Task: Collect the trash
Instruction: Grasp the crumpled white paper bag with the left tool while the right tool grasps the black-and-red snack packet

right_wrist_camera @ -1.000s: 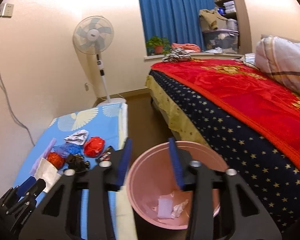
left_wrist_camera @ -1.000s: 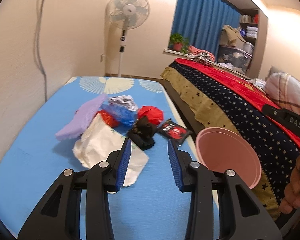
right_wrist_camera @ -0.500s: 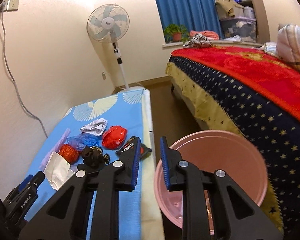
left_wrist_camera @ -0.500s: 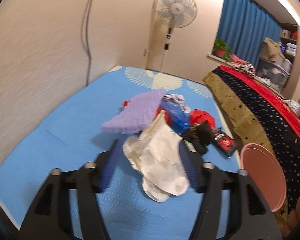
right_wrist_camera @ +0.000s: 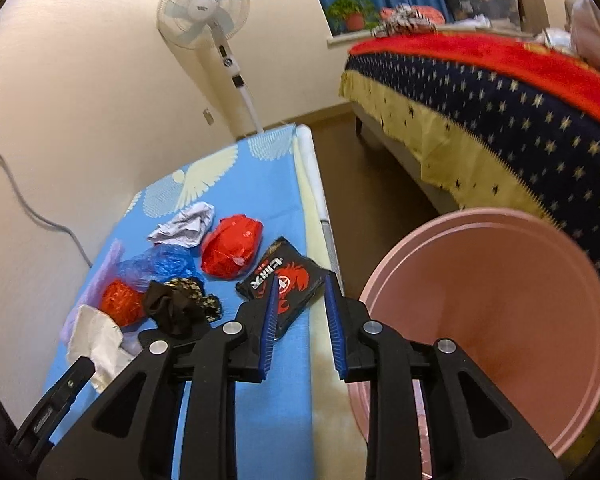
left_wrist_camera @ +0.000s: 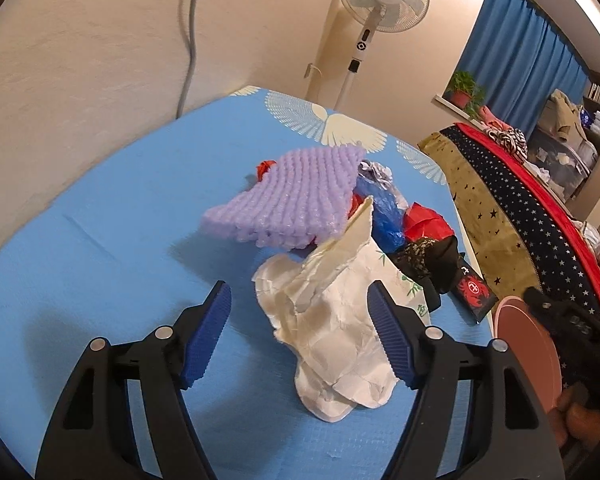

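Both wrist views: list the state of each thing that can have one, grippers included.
left gripper: open, straddling the crumpled white paper, not closed on it.
right gripper: open, empty, over the mat's edge.
crumpled white paper: lying on the blue mat.
purple foam sheet: resting on the pile.
black snack packet: flat on the mat.
pink bin: tilted, mouth toward the camera.
fan: upright; running or not, cannot tell.

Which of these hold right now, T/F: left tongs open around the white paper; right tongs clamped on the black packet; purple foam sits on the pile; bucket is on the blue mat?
1. The left tongs are open, fingers either side of the crumpled white paper. True.
2. The right tongs are clamped on the black packet. False: open, holding nothing.
3. The purple foam sheet lies on the trash pile. True.
4. The pink bucket stands on the blue mat. False: it is beside the mat's edge.
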Demonstrator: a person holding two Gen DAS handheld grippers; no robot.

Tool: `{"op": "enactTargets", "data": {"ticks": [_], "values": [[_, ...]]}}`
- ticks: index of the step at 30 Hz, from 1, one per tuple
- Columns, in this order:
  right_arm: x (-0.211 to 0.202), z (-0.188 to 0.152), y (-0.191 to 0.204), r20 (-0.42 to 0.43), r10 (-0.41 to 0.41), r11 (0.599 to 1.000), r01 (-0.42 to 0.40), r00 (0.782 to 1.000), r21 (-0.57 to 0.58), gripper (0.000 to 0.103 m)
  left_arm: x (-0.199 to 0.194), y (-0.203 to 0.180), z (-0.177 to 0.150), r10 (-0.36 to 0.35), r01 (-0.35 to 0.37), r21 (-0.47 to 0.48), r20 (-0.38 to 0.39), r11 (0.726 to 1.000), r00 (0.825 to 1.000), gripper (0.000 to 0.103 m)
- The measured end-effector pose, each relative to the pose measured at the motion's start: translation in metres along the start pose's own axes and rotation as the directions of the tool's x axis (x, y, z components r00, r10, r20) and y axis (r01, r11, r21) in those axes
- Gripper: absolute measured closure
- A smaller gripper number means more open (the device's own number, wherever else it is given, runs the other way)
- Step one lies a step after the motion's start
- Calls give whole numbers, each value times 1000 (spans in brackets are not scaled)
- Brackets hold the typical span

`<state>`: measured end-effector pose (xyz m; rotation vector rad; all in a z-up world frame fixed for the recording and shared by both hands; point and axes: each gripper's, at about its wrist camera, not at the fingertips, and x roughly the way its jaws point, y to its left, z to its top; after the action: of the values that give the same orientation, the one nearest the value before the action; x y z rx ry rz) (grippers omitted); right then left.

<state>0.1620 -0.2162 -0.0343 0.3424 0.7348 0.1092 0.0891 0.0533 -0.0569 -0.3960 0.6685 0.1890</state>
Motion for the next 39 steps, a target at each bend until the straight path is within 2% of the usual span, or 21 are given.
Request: {"op": "enactTargets", "data": {"ticks": [3, 10, 14, 16, 17, 18, 20, 26, 30, 39], "values": [[19, 1, -1, -32, -10, 1000, 11, 999, 23, 70, 6, 4, 2, 1, -1, -12, -6, 1000, 1000, 34], [50, 1, -7, -99, -16, 996, 25, 995, 82, 69, 18, 4, 3, -33, 33, -24, -37, 999, 999, 37], [56, 1, -7, -108, -15, 996, 24, 994, 86, 74, 21, 5, 3, -50, 49, -24, -43, 998, 998, 49], [56, 1, -5, -107, -14, 997, 21, 994, 72, 79, 21, 5, 3, -58, 57, -23, -47, 998, 997, 59], [56, 1, -4, -103, -18, 998, 24, 995, 64, 81, 21, 5, 3, -61, 60, -21, -46, 998, 997, 59], [55, 1, -3, -100, -19, 998, 25, 995, 62, 82, 21, 4, 3, -62, 61, -17, -45, 998, 997, 59], [53, 2, -3, -97, -17, 998, 22, 995, 59, 94, 20, 3, 3, -64, 64, -9, -44, 998, 997, 64], [38, 5, -2, -73, -4, 999, 7, 997, 47, 102, 13, -1, 3, -84, 84, 7, -31, 996, 996, 73], [22, 7, 4, -44, 15, 1000, -14, 999, 27, 103, 8, -4, 2, -95, 96, 29, -25, 995, 995, 78], [-30, 9, 20, 18, 64, 997, -63, 998, -48, 103, -15, -3, 1, -129, 129, 18, -5, 991, 992, 78]]}}
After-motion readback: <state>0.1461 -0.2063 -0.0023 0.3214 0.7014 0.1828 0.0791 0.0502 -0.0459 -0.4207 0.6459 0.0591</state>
